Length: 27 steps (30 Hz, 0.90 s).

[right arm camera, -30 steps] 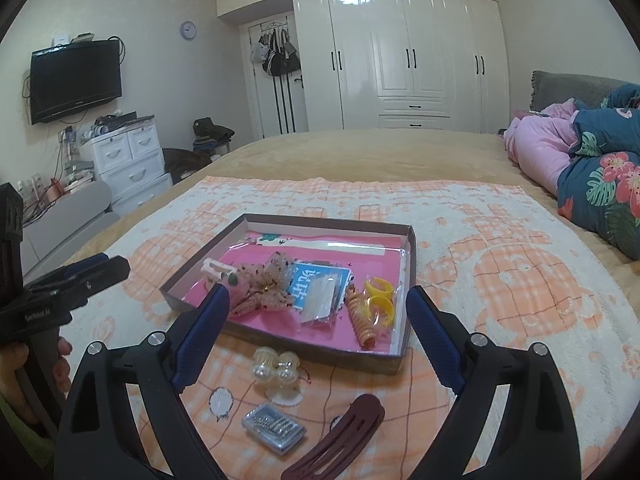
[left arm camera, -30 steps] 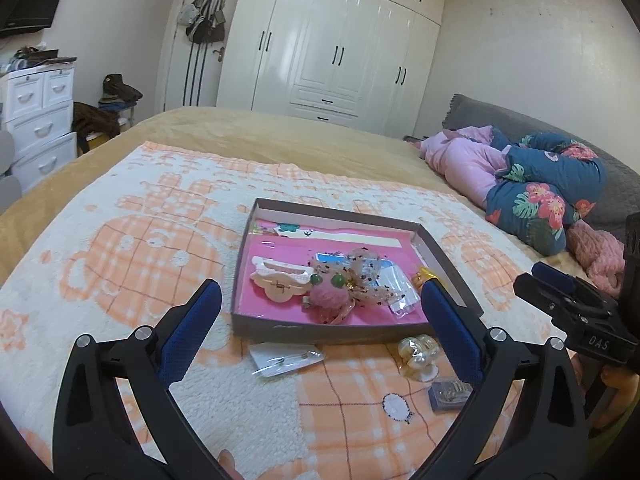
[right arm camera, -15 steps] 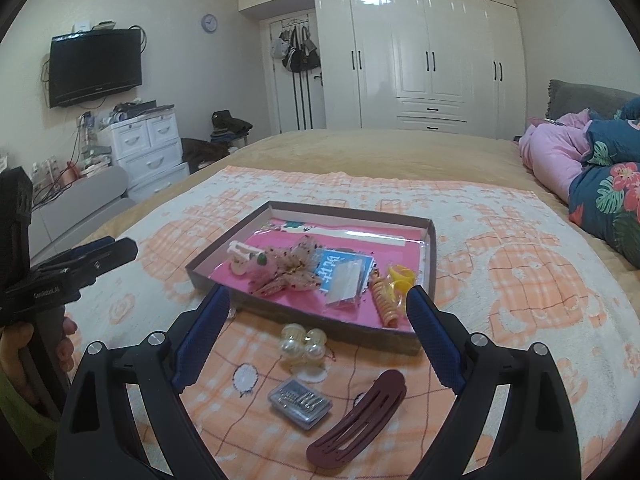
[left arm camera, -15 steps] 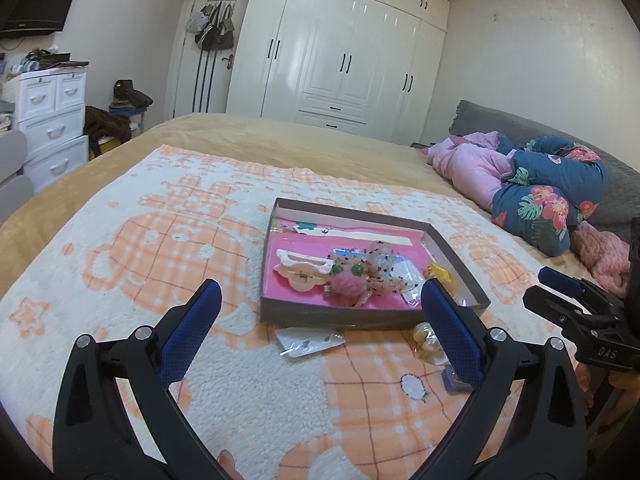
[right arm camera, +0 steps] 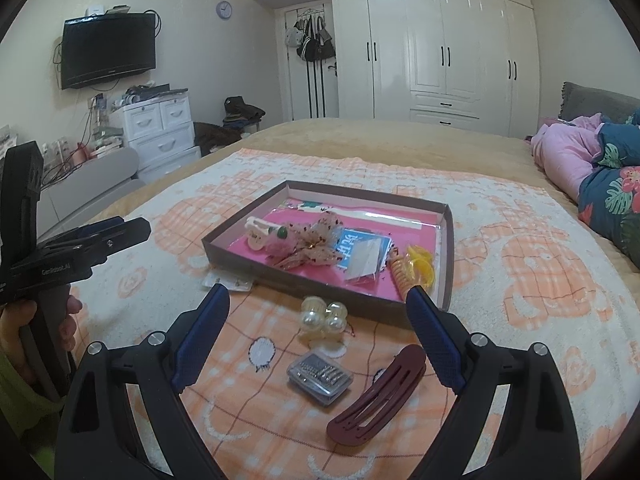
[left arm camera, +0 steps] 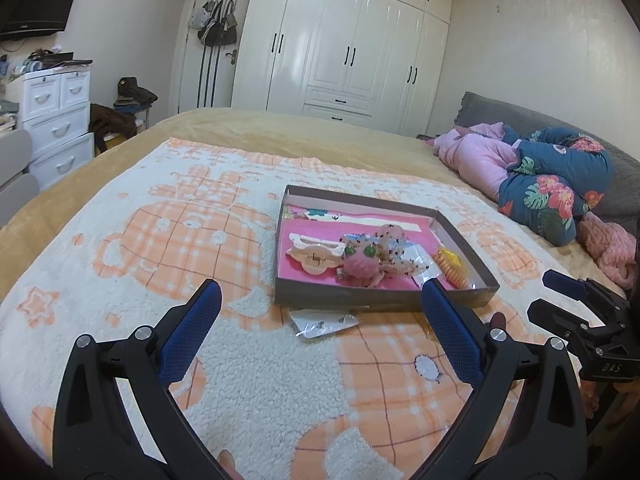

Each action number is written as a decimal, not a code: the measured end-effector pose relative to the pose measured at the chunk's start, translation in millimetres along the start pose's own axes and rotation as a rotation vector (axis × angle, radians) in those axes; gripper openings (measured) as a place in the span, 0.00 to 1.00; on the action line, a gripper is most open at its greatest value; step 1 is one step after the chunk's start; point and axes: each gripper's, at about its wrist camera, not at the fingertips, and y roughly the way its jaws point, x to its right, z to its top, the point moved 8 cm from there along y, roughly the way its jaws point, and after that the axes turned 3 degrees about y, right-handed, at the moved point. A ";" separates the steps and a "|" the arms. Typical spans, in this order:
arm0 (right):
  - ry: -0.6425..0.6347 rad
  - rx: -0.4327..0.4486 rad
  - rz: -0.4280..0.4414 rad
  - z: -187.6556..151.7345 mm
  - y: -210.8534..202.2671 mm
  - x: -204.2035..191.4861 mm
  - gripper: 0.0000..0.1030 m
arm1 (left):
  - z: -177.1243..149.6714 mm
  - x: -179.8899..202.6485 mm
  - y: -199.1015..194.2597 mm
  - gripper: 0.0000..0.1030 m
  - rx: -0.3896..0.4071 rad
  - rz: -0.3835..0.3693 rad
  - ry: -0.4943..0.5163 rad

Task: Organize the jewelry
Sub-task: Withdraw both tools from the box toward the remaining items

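Jewelry tray (right arm camera: 447, 264), pink-lined and cluttered with clips, faces left tongs (left arm camera: 320, 332) and right tongs (right arm camera: 318, 340), both spread wide, empty.

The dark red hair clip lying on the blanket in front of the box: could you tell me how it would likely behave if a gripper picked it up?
The dark red hair clip looks like rigid plastic, so probably stiff. Its glossy, slightly curved surface may slide between the pads. Lying flat on the fluffy blanket, its low edges could be awkward to get fingers under.
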 end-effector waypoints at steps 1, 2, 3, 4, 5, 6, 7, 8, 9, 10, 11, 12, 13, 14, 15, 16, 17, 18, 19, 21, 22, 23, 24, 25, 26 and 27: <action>-0.002 -0.004 0.001 -1.5 0.2 -0.6 0.85 | -1.5 0.0 0.4 0.89 -0.004 0.001 0.004; -0.003 -0.006 0.002 -2.9 0.2 -1.2 0.85 | -2.4 0.1 0.8 0.89 -0.006 0.002 0.006; -0.005 -0.013 0.005 -5.2 0.9 -2.1 0.85 | -4.1 0.4 2.0 0.89 -0.012 0.004 0.010; -0.006 -0.018 0.007 -7.4 1.4 -2.3 0.85 | -6.1 0.7 3.7 0.89 -0.020 0.006 0.012; -0.006 -0.025 0.010 -10.0 2.2 -3.0 0.85 | -7.3 1.1 4.5 0.89 -0.024 0.007 0.013; -0.008 -0.029 0.011 -11.2 3.0 -3.3 0.85 | -9.2 1.6 6.2 0.89 -0.030 0.005 0.015; -0.012 -0.036 0.014 -13.8 4.0 -4.6 0.85 | -11.5 2.4 8.7 0.89 -0.040 0.007 0.020; -0.019 -0.041 0.014 -16.5 4.9 -6.0 0.85 | -13.2 2.2 10.3 0.89 -0.045 0.009 0.023; -0.027 -0.045 0.013 -19.0 5.9 -7.2 0.85 | -15.0 2.7 12.1 0.89 -0.051 0.008 0.026; -0.033 -0.049 0.014 -20.8 6.5 -8.5 0.85 | -17.4 3.4 14.4 0.89 -0.059 0.009 0.030; -0.041 -0.054 0.014 -23.3 7.6 -9.9 0.85 | -18.9 3.6 15.8 0.89 -0.064 0.009 0.032; -0.046 -0.057 0.015 -25.1 8.3 -10.7 0.85 | -20.7 4.4 17.4 0.89 -0.069 0.008 0.034; -0.050 -0.064 0.017 -27.8 10.0 -11.3 0.85 | -23.1 5.1 20.0 0.89 -0.079 0.010 0.039; -0.051 -0.073 0.021 -29.7 11.5 -12.0 0.85 | -24.5 5.1 22.1 0.89 -0.086 0.011 0.042; -0.051 -0.077 0.024 -31.0 12.3 -12.5 0.85 | -26.4 5.5 24.8 0.89 -0.095 0.010 0.045; -0.054 -0.083 0.025 -32.8 14.1 -12.8 0.85 | -28.5 6.0 27.2 0.89 -0.102 0.011 0.048; -0.058 -0.092 0.027 -34.8 16.1 -13.2 0.85 | -31.7 6.7 30.5 0.89 -0.113 0.012 0.053; -0.061 -0.102 0.027 -37.1 18.6 -13.1 0.85 | -33.9 6.9 33.1 0.89 -0.123 0.013 0.055; -0.062 -0.108 0.028 -39.1 20.5 -13.3 0.85 | -37.0 7.4 36.9 0.89 -0.136 0.013 0.056; -0.066 -0.123 0.029 -42.3 24.2 -13.7 0.85 | -40.2 8.9 41.9 0.89 -0.150 0.012 0.064; -0.070 -0.132 0.027 -44.1 26.8 -13.5 0.85 | -41.9 9.1 44.7 0.89 -0.158 0.015 0.067; -0.074 -0.138 0.025 -45.2 29.1 -13.2 0.85 | -43.5 9.4 47.9 0.89 -0.166 0.014 0.068; -0.075 -0.142 0.026 -46.8 30.9 -12.8 0.85 | -44.5 9.3 51.1 0.89 -0.173 0.015 0.066; -0.077 -0.148 0.029 -48.1 33.1 -13.1 0.85 | -45.2 9.3 54.4 0.89 -0.182 0.017 0.064; -0.079 -0.154 0.028 -49.4 35.1 -13.1 0.85 | -45.3 9.6 57.4 0.89 -0.188 0.018 0.063; -0.081 -0.158 0.026 -50.5 36.8 -12.9 0.85 | -45.0 9.8 60.4 0.89 -0.192 0.018 0.063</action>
